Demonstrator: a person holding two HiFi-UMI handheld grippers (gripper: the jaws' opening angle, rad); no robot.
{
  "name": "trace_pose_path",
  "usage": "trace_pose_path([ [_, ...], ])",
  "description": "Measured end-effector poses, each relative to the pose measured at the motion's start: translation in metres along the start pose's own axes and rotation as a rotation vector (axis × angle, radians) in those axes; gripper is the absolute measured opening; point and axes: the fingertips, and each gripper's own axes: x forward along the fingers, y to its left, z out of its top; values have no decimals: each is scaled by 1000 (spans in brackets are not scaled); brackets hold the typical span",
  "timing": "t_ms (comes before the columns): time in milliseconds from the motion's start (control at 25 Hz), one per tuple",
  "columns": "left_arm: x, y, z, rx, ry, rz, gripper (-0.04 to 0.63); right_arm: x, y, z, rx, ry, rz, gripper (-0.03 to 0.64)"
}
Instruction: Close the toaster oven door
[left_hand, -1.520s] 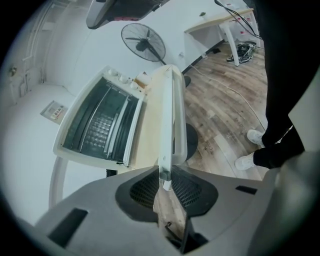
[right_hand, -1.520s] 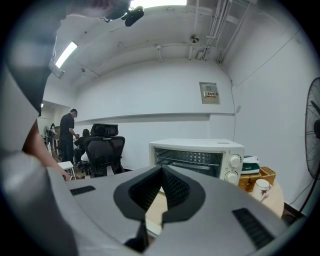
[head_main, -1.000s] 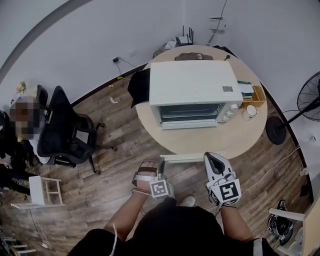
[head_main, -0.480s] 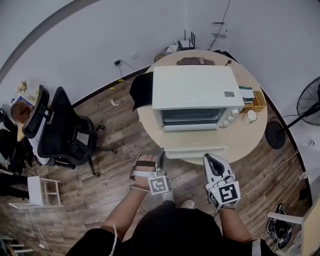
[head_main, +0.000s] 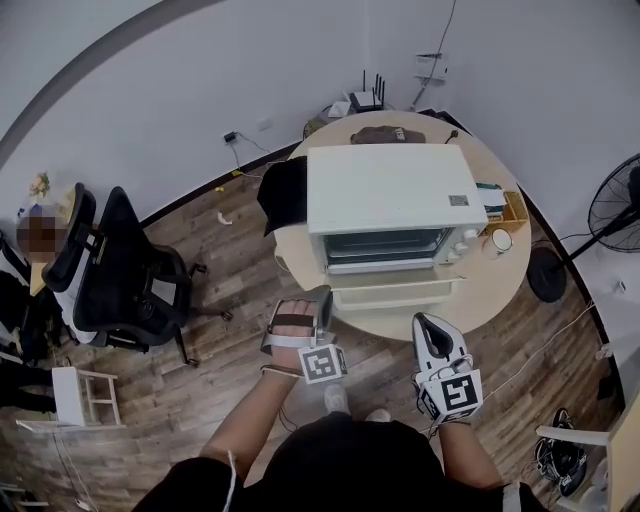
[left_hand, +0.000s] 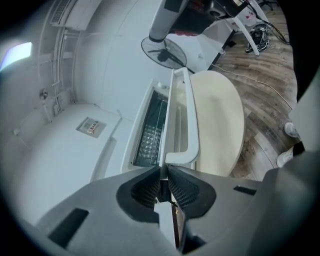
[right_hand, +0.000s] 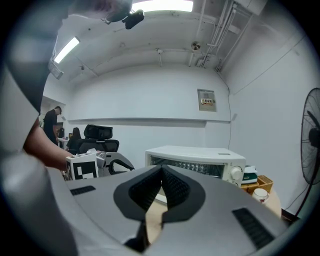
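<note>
toaster oven (head_main: 385, 190) at 12 o'clock on table (head_main: 490, 285) | door (head_main: 395, 293) open, roughly level | left gripper (head_main: 320, 297) at door's 9 o'clock, jaws pinched on its edge | right gripper (head_main: 428, 325) at 5 o'clock, jaws together, empty | progress: door apparently gripped, full upswing left

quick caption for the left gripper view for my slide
Left gripper shut on the edge of the open toaster oven door, with the round table beyond it.
</note>
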Motion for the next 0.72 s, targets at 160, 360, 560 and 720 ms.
trace_pose_path([
  [160, 9, 12, 0, 4, -13, 10, 38, 0, -4, 3, 10, -13, -57, -3],
  [360, 23, 29, -1, 11, -5, 29, 49, 0, -16, 9, 11, -30, -110, -3],
  [560, 35, 40, -2, 1, 12, 36, 55, 3, -34, 9, 13, -34, -113, -3],
  [720, 43, 47, -3, 0, 47, 51, 60, 6, -44, 6, 19, -20, -79, -3],
])
